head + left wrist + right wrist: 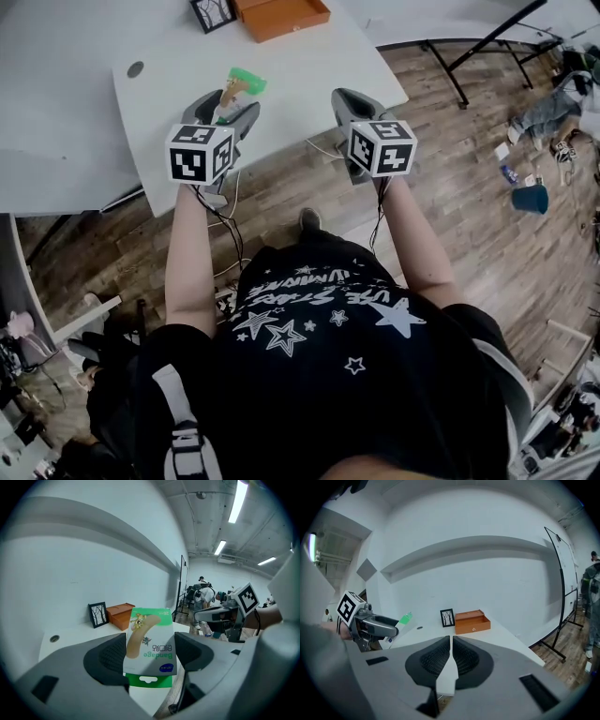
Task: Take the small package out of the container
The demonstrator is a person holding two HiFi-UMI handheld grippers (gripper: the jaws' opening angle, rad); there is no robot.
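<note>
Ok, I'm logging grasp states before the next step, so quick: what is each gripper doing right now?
Left gripper: shut on the bandage package.
Right gripper: shut, nothing between its jaws.

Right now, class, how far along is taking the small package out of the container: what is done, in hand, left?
Done: the bandage package is out of the orange box, which sits open at the table's far end. In hand: the left claw is clamped on the package; the right claw is shut and empty. Left: probably only setting it down.
</note>
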